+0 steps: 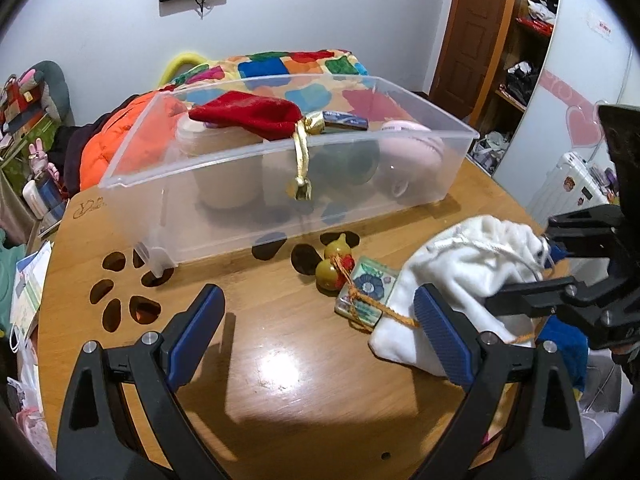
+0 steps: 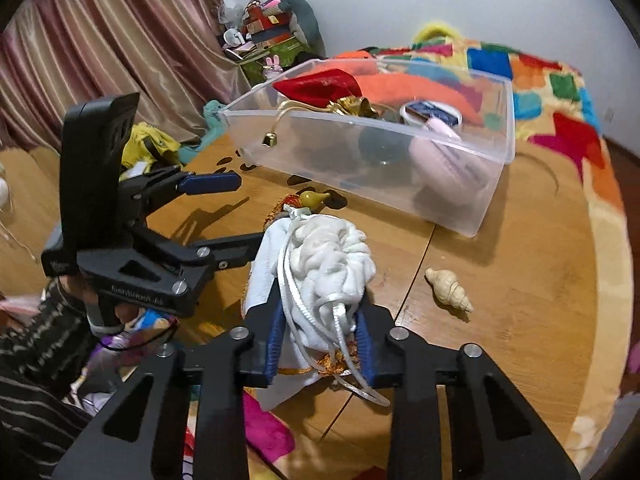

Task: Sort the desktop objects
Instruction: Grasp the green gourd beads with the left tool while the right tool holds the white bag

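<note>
A white drawstring pouch (image 2: pixel 332 256) lies on the wooden table (image 2: pixel 500 240), and my right gripper (image 2: pixel 320 334) is shut on its gathered neck and cords. In the left wrist view the white pouch (image 1: pixel 472 264) sits at the right with the right gripper (image 1: pixel 534 276) reaching into it from the side. My left gripper (image 1: pixel 318 332) stands open over bare table, its right pad (image 1: pixel 440 336) just touching the pouch's edge. A green gourd charm (image 1: pixel 334 266) on an orange cord and a flowered tile (image 1: pixel 368 292) lie beside the pouch.
A clear plastic bin (image 1: pixel 248 192) stands behind, holding a red pouch (image 1: pixel 248 114), tape rolls, a pink case and a blue box. A seashell (image 2: pixel 448 290) lies right of the pouch. A patchwork blanket (image 2: pixel 560 92) and clutter surround the table.
</note>
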`<state>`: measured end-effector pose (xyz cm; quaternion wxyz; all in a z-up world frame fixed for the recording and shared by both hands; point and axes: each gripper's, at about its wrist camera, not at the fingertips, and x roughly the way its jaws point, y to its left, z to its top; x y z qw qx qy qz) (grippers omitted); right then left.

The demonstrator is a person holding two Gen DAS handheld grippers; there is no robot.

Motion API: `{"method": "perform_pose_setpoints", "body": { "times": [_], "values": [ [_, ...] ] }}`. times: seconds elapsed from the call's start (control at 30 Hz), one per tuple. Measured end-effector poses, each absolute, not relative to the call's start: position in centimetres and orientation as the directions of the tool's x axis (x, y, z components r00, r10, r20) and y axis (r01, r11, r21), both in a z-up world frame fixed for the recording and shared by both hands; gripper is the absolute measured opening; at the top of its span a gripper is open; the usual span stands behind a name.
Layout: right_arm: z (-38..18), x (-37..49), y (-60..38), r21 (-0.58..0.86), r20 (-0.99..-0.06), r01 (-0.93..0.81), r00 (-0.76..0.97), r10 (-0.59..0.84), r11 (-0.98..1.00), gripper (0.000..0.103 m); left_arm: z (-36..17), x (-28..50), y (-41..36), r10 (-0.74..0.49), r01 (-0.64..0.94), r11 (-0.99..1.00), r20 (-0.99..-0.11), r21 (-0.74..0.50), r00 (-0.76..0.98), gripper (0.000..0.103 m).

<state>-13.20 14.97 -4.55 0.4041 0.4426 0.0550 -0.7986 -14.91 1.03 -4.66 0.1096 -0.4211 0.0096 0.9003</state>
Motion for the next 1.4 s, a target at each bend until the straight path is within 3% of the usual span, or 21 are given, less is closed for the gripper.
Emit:
{"method": "perform_pose_setpoints", "body": {
  "times": [0.33,0.4,0.53,0.67,0.9,1.17,1.3,1.4],
  "values": [
    [-1.7,-11.3,15.8,0.119,-0.749,0.714,-0.392,-0.534,-0.69,0.02,-4.0,-17.0,1.4,0.244,-0.212,-0.967,-0.756,-0.142,-0.608,0.094],
    [-1.6,-11.2,15.9,0.107,-0.754,0.713,-0.396,-0.524,-0.693,0.02,-4.2,-17.6,1.7,0.258,-0.215,-0.964,-0.763,-0.158,-0.593,0.082],
    [-1.7,-10.9,16.6,0.097,-0.76,0.708,-0.401,-0.511,-0.7,0.02,-4.9,-18.5,1.9,0.268,-0.207,-0.962,-0.776,-0.179,-0.571,0.073],
    [-1.8,-11.1,17.0,0.097,-0.764,0.703,-0.401,-0.505,-0.705,0.02,-5.4,-18.3,2.0,0.28,-0.215,-0.958,-0.782,-0.19,-0.557,0.058],
    [-1.9,-11.4,17.0,0.108,-0.765,0.698,-0.396,-0.507,-0.708,0.02,-5.5,-17.1,2.2,0.297,-0.252,-0.95,-0.768,-0.182,-0.567,0.045],
    [-1.9,-11.5,17.1,0.113,-0.766,0.691,-0.397,-0.506,-0.714,0.02,-5.1,-15.8,2.2,0.282,-0.242,-0.956,-0.751,-0.167,-0.597,0.043],
    [-1.7,-11.6,17.1,0.116,-0.764,0.688,-0.399,-0.508,-0.716,0.02,-4.2,-14.8,1.5,0.308,-0.246,-0.949,-0.737,-0.196,-0.601,0.029],
    [-1.7,-11.8,17.0,0.114,-0.765,0.685,-0.402,-0.504,-0.719,0.02,-4.2,-14.3,1.3,0.3,-0.247,-0.951,-0.743,-0.185,-0.598,0.029]
  ]
}}
